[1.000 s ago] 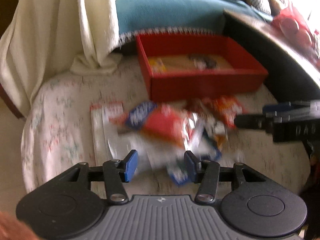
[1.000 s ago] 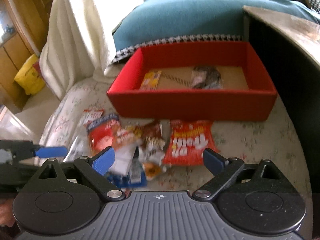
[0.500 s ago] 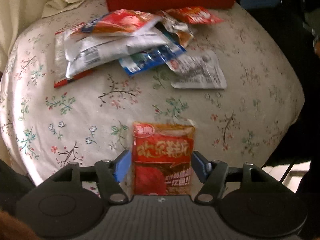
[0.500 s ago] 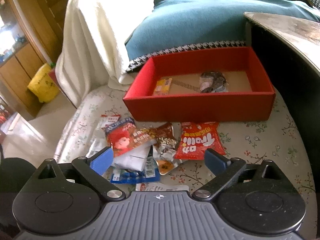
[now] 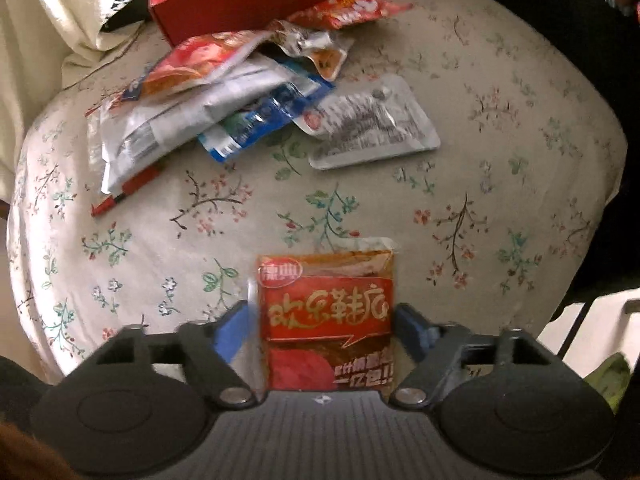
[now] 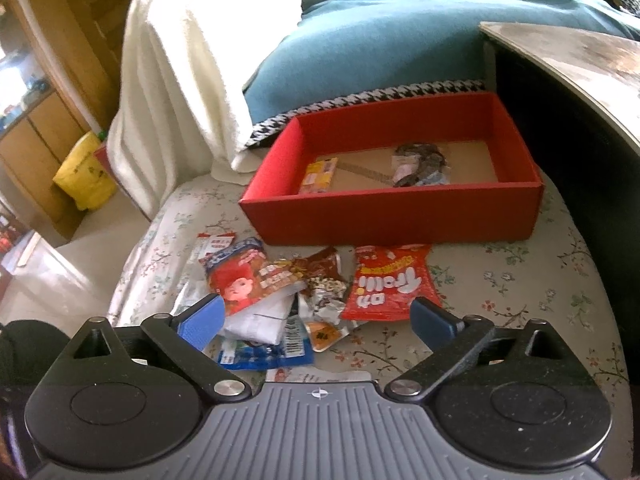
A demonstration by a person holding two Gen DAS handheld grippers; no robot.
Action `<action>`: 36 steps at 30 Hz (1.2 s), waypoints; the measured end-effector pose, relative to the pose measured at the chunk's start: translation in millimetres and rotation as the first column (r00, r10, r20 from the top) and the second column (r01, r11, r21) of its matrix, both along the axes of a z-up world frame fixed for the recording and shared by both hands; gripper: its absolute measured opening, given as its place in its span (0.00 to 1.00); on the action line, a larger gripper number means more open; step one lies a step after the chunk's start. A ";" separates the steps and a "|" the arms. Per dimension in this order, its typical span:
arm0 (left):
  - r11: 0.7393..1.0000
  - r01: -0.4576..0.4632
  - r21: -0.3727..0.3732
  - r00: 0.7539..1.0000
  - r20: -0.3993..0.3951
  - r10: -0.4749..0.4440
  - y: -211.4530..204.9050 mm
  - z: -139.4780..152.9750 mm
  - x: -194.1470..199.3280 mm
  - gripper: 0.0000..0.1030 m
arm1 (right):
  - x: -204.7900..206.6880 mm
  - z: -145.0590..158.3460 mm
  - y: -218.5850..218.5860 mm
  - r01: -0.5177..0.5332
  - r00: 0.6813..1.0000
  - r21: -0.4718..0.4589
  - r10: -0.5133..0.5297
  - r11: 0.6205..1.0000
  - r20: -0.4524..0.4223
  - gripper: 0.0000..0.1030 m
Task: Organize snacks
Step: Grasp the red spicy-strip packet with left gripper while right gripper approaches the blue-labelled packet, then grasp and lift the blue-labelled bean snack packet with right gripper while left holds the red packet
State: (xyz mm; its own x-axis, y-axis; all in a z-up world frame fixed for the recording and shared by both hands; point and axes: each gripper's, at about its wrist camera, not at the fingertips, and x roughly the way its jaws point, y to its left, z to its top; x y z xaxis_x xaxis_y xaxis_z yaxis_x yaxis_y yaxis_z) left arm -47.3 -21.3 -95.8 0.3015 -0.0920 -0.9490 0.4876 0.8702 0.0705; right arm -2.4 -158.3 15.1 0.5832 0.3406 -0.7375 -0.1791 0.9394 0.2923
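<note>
Since half a second back, the left view has slid so the pile sits a bit further toward 12 o'clock, and the right claw has crept closer to the snacks.

Biggest thing: the floral tabletop, a rounded cushioned-looking surface. At its 12 o'clock edge sits the red box, with a yellow packet and a dark crumpled packet lying on its brown floor. Behind that there's a teal cushion and a cream throw off at 10 o'clock.

Just in front of the box is the snack pile, with a red Trolli bag touching its 3 o'clock side. A silver pouch lies flat beside the pile's near edge.

The left claw has a red-orange snack packet between its blue pads, which sit at the packet's two side edges. It looks pinched, though a sliver of gap on the right makes it hard to call.

The right claw is spread wide, holding nothing, hanging over the near side of the pile.
</note>
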 end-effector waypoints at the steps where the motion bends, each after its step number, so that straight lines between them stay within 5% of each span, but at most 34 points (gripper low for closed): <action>1: 1.000 -0.013 -0.012 1.000 0.003 0.013 2.5 2.4 1.1 0.59 | 1.1 -1.5 -0.7 0.005 1.000 -0.002 -0.005 1.000 -0.005 0.98; 9: 0.982 -0.157 -0.108 0.987 0.029 0.161 36.0 21.8 22.0 0.58 | 9.4 -15.6 9.0 -0.019 0.999 -0.037 0.017 0.999 -0.052 0.97; 13: 0.968 -0.191 -0.163 0.981 0.014 0.196 48.4 29.5 27.7 0.58 | 21.1 -8.7 37.2 -0.140 0.990 -0.091 0.139 0.986 -0.012 0.97; 19: 0.947 -0.227 -0.226 0.974 -0.033 0.225 60.4 32.0 28.6 0.58 | 66.8 -16.1 100.2 -0.392 0.920 -0.191 0.386 0.900 -0.067 0.97; 26: 0.918 -0.268 -0.291 0.963 -0.080 0.256 70.4 30.6 38.5 0.58 | 115.6 -47.7 146.8 -0.504 0.858 -0.156 0.473 0.849 -0.199 0.97; 31: 0.923 -0.264 -0.281 0.965 -0.076 0.252 71.3 28.9 42.5 0.58 | 127.8 -77.8 146.1 -0.474 0.859 -0.116 0.429 0.873 -0.277 0.84; 36: 0.920 -0.272 -0.282 0.962 -0.082 0.260 72.4 28.9 44.3 0.58 | 115.2 -67.8 125.9 -0.443 0.867 -0.071 0.407 0.893 -0.289 0.66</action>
